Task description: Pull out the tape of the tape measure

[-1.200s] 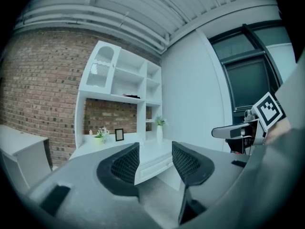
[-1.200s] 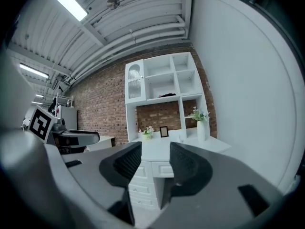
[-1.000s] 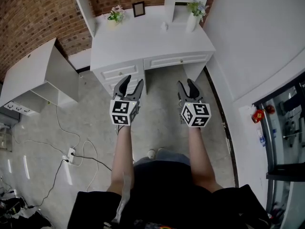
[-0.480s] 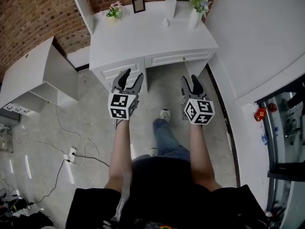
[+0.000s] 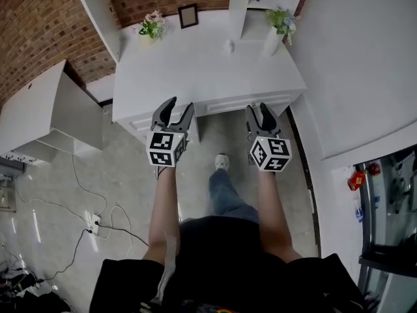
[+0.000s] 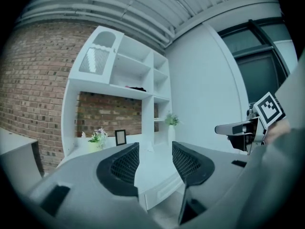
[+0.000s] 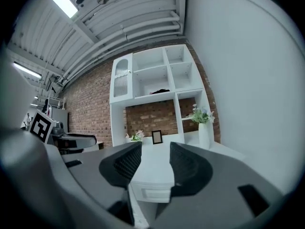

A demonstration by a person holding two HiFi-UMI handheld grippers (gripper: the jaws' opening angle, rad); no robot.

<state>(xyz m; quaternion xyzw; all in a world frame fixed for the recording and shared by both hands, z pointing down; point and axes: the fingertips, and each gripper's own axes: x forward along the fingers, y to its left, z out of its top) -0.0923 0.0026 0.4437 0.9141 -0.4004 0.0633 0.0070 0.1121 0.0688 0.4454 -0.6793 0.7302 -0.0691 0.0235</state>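
I cannot make out a tape measure in any view. A small white object sits on the white desk, too small to identify. My left gripper is held in the air at the desk's front edge, open and empty. My right gripper hovers beside it at the same height, also open with nothing between its jaws. In the left gripper view the left gripper frames the desk top, and the right gripper shows at the right. The right gripper points at the desk drawers.
On the desk's back stand a flower pot, a picture frame and a vase with a plant. White shelves rise above against a brick wall. A white cabinet stands at the left, and cables lie on the floor.
The person has stepped forward, one leg now out in front, and the desk is closer under both grippers. Both grippers stay open and empty.
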